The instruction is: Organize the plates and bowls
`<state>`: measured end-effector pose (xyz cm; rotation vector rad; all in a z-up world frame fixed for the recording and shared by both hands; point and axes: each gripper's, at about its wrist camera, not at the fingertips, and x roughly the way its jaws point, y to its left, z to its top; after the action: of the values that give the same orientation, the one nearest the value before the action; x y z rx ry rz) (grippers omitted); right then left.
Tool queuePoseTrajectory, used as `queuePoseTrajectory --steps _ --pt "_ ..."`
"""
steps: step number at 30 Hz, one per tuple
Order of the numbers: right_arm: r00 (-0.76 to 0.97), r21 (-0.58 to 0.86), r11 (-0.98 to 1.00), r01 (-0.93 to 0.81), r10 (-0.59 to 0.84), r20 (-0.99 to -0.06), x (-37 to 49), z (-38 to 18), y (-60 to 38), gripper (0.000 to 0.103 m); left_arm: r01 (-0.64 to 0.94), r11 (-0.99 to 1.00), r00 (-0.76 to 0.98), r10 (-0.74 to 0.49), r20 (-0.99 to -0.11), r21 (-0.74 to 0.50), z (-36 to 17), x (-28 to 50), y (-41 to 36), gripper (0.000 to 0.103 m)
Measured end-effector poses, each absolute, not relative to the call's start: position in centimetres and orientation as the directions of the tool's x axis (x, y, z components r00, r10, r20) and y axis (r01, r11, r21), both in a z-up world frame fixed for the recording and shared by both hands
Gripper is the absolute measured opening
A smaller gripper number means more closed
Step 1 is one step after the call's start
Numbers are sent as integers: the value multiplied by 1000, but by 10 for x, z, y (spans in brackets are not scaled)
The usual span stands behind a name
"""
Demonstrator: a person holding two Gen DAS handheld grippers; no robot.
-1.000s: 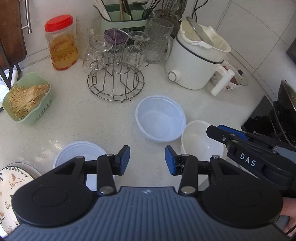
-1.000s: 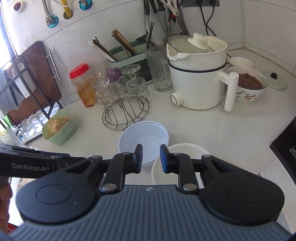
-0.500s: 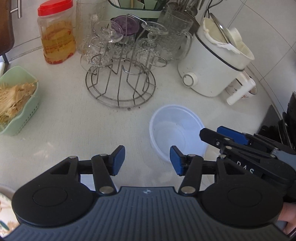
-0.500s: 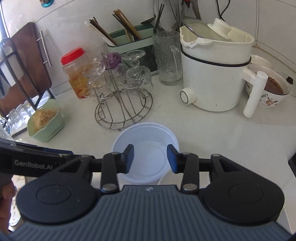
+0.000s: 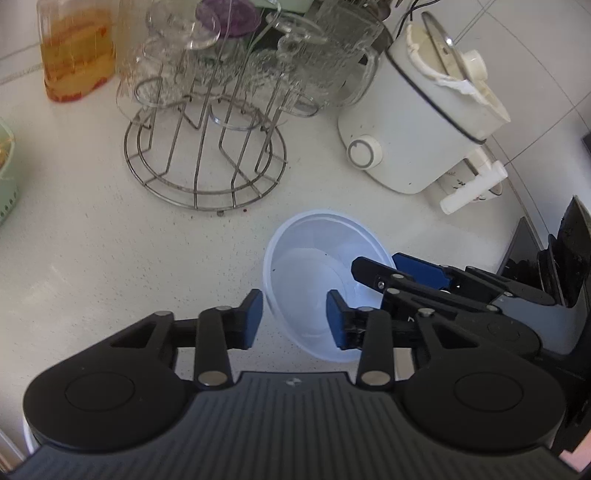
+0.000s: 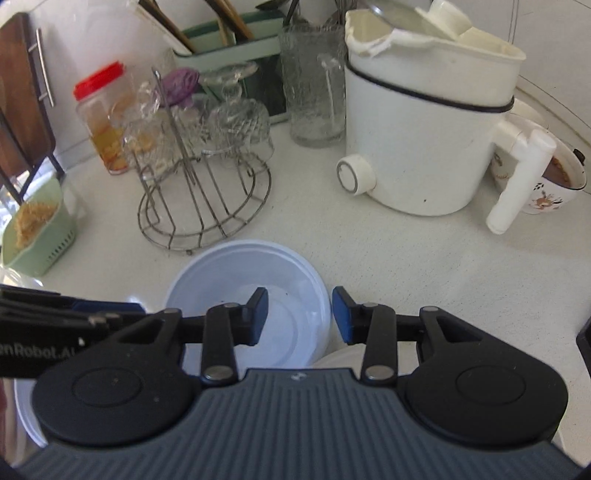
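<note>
You've brought both grippers down onto the translucent plastic bowl (image 5: 317,266): left gripper (image 5: 294,318), just narrowed, straddles its near-left rim unclamped; right gripper (image 6: 299,315) part-open, straddling the right rim.

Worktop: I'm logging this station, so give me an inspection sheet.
Surface: pale speckled worktop.
Job's things: translucent bowl, empty, upright.
Clutter: wire glass rack, white cooker, red-lidded jar, green basket.
Grippers: left claw straddles the bowl's left rim, closing, pads not pressing; right claw straddles its right rim, open.
Cables: dark cord behind the cooker.
Surroundings: white wall tiles.
</note>
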<state>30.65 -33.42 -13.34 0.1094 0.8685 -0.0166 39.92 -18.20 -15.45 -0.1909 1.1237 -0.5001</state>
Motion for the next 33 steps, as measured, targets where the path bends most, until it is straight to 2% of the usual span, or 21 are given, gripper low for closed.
queuePoseTrajectory --steps 12,33 --pt "655 185 980 70 95 -750 307 -130 -338 43 281 885 384 -459 -801 -372 -132 404 -178 42" --pt "723 254 967 25 158 -672 272 -53 -297 43 266 892 489 -451 -746 -365 -41 354 -117 43"
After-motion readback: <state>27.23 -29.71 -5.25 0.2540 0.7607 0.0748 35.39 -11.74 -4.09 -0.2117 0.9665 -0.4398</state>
